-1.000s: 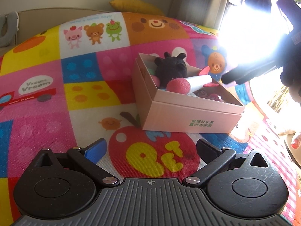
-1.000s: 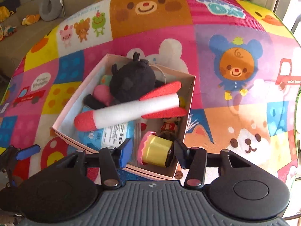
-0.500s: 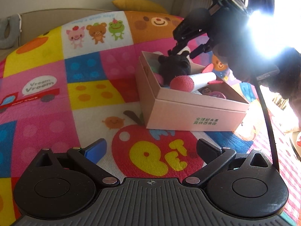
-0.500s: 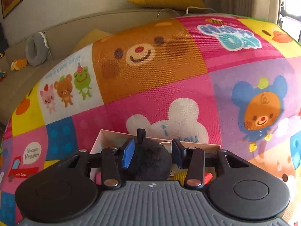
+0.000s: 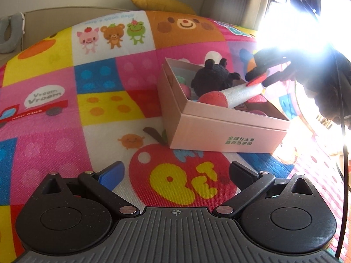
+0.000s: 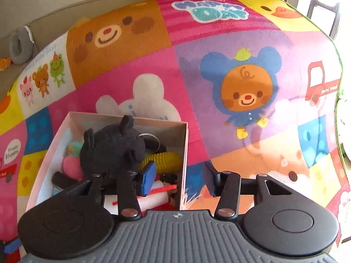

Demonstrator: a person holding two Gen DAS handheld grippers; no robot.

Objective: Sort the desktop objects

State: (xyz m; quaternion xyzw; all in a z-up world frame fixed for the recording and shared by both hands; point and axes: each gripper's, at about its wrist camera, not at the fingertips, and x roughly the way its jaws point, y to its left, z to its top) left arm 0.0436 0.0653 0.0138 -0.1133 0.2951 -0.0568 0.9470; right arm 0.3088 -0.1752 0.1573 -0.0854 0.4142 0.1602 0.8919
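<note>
Right hand-held gripper [image 6: 179,177] hangs over the pink box [image 5: 221,131], fingers spread and empty, straddling its right wall; half a second ago it sat around the black plush [image 6: 111,149]. Left hand-held gripper [image 5: 175,173] hovers wide open and empty near the box's front. Window glare hides the box's far right side. The foam rocket [image 5: 232,94] lies inside.

"Vroom Vroom", "mini truck" on play mat [image 5: 54,144].
</note>
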